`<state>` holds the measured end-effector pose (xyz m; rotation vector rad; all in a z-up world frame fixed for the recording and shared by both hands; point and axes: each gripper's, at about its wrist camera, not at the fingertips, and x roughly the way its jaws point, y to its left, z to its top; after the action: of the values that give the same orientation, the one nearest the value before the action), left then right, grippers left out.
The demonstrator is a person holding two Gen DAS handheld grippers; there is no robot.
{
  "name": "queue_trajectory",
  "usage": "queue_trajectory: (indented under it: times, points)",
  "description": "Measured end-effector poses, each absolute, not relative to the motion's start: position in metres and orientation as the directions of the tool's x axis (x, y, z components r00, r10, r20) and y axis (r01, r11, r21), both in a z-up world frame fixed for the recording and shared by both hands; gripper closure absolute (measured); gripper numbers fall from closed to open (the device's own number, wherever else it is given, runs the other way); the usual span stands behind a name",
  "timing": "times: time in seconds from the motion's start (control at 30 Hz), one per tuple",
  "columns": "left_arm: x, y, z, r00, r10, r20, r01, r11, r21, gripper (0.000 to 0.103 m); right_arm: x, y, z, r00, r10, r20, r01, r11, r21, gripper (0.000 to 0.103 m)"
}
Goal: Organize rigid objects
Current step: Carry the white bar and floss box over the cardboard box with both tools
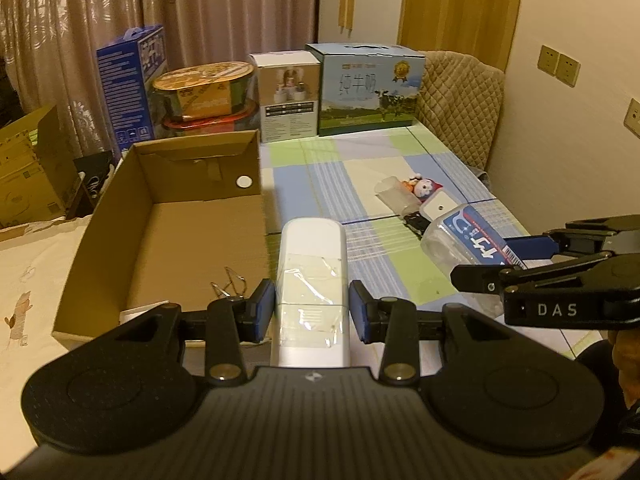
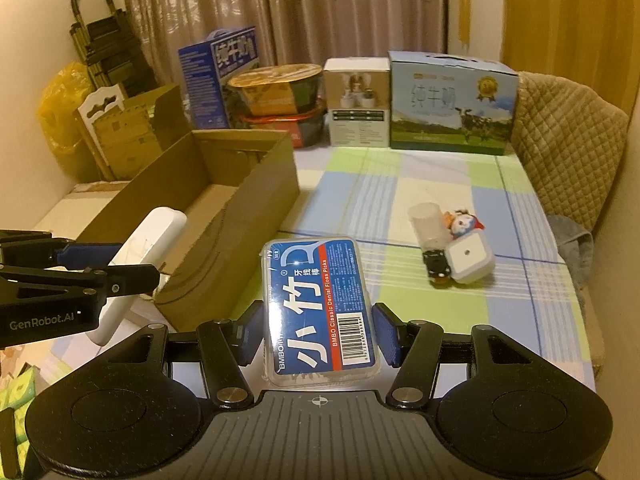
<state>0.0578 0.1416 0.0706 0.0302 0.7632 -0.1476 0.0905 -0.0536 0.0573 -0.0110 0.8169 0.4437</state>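
Left gripper clamps remote | right gripper clamps floss box | carton alongside

At the table's far edge stand a blue-and-white milk carton box, a white product box and stacked instant-noodle bowls. Behind them hang beige curtains. A quilted chair cover is at right.

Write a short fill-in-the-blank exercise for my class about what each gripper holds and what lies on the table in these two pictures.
1. The left gripper is shut on a white ____, taped on its back.
2. The right gripper holds a clear floss pick box with a ____ label.
3. The open cardboard box sits to the ____ of the checked tablecloth in the left wrist view.
4. Beside the small figurine lies a white ____-shaped object with a single dot.

Missing words: remote control; blue; left; cube
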Motion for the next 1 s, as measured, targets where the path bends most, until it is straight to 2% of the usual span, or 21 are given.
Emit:
queue_trajectory:
  times: [0.53,1.0]
  points:
    - [0.071,0.212,0.073,0.718,-0.026,-0.696,0.058,0.998,0.023,0.068,0.118,0.029,0.053,0.548,0.442,-0.71,-0.515,0.847,0.13,0.049]
    - [0.104,0.28,0.062,0.7,0.057,-0.712,-0.015,0.998,0.064,0.068,0.16,0.098,0.049,0.503,0.512,-0.696,-0.585,0.795,0.162,0.049]
